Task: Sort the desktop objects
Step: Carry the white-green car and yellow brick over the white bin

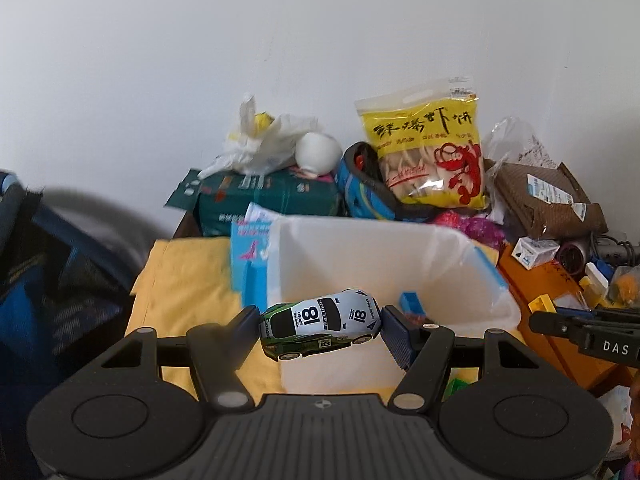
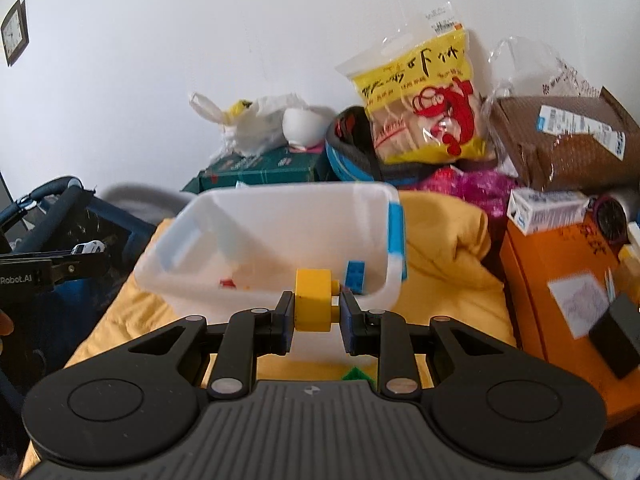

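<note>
My left gripper (image 1: 320, 326) is shut on a white and green toy race car (image 1: 320, 324) marked 18, held above the near rim of the white plastic bin (image 1: 492, 300). My right gripper (image 2: 314, 306) is shut on a yellow building block (image 2: 314, 300), held just in front of the same bin (image 2: 180, 224). A blue block (image 2: 355, 276) and a small red piece (image 2: 227, 282) lie inside the bin. The blue block also shows in the left wrist view (image 1: 412, 303). The right gripper's tip shows at the right edge of the left wrist view (image 1: 560, 326).
The bin sits on a yellow cloth (image 2: 444, 248). Behind it are a green box (image 1: 264, 196), a white plastic bag (image 1: 260, 140), a yellow snack bag (image 1: 428, 148) and a brown parcel (image 2: 560, 140). An orange box (image 2: 560, 280) stands at the right, a dark blue bag (image 1: 48, 280) at the left.
</note>
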Demonstrator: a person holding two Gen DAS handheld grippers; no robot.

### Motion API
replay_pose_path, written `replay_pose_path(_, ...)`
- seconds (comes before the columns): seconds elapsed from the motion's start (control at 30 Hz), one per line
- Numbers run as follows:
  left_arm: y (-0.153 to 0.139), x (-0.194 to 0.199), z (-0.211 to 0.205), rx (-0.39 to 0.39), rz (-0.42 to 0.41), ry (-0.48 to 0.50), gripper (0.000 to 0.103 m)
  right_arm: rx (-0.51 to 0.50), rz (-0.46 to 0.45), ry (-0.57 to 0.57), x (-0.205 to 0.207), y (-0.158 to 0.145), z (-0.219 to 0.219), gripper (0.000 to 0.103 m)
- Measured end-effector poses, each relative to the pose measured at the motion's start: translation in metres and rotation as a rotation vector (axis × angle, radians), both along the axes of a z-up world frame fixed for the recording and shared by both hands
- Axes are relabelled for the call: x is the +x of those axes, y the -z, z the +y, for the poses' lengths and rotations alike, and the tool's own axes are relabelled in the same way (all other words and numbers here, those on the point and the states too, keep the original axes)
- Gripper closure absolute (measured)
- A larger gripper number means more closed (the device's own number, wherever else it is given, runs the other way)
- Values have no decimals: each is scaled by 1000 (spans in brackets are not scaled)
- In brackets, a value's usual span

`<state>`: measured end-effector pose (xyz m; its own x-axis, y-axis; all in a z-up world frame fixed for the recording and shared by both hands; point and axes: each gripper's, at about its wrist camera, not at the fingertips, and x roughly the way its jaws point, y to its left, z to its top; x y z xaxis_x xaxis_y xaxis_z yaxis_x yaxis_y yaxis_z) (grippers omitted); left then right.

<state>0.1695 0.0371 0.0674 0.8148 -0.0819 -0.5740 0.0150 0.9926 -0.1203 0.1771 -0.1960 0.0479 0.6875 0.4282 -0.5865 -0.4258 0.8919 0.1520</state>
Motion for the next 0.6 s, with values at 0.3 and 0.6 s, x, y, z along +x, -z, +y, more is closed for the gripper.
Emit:
replay_pose_path(0.3, -19, 41, -7, 5, -11, 23, 34, -5, -17, 7, 29, -22, 9, 77)
replay_pose_path(0.6, -10, 75, -11, 6, 35, 7, 34, -46, 44, 12, 64, -10, 27, 77)
